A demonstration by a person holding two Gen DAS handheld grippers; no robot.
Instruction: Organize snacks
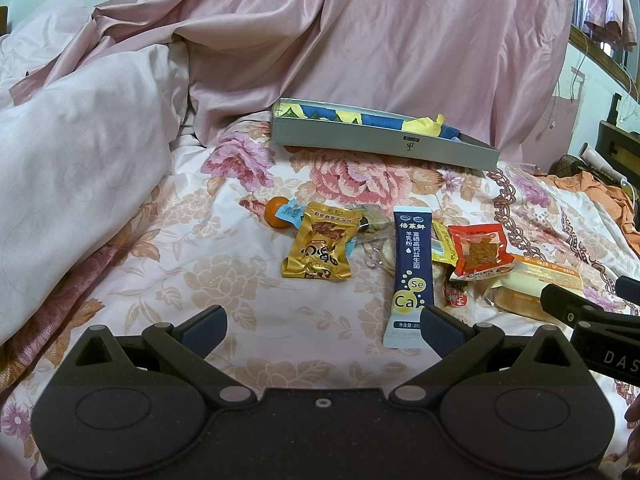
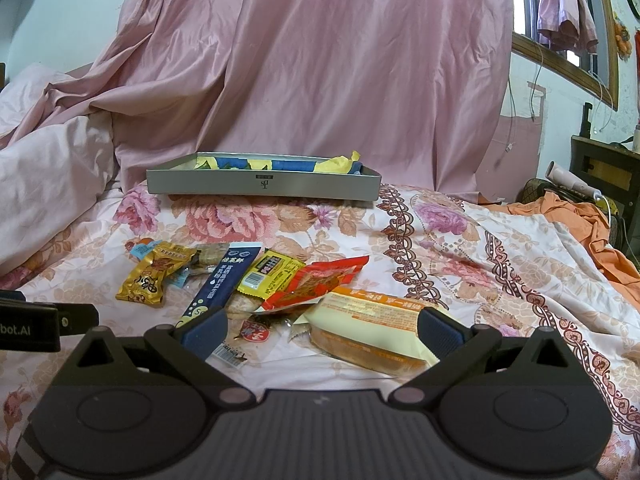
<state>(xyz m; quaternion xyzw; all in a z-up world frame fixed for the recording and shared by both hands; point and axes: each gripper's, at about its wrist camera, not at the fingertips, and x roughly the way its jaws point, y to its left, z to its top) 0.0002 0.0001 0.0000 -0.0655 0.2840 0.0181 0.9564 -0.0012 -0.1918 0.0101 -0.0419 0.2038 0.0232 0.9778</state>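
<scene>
Floral bedspread (image 2: 460,248) covers the bed, with pink sheet (image 2: 320,80) draped behind. One grey tray (image 2: 264,186) sits at the back, holding blue and yellow paper. Between it and my tools lie the snacks (image 2: 256,280) in a loose pile: one gold pack (image 1: 318,248), one navy sachet (image 1: 410,272), one red pack (image 1: 478,250), one cake (image 2: 368,332). Left tool (image 1: 324,330) wide, empty; right tool (image 2: 322,332) wide over the cake.

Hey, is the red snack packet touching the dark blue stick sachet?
Cannot tell. In the left wrist view a yellow packet sits between the red packet and the blue sachet; the right wrist view shows them overlapped in a pile, hiding any contact.
</scene>
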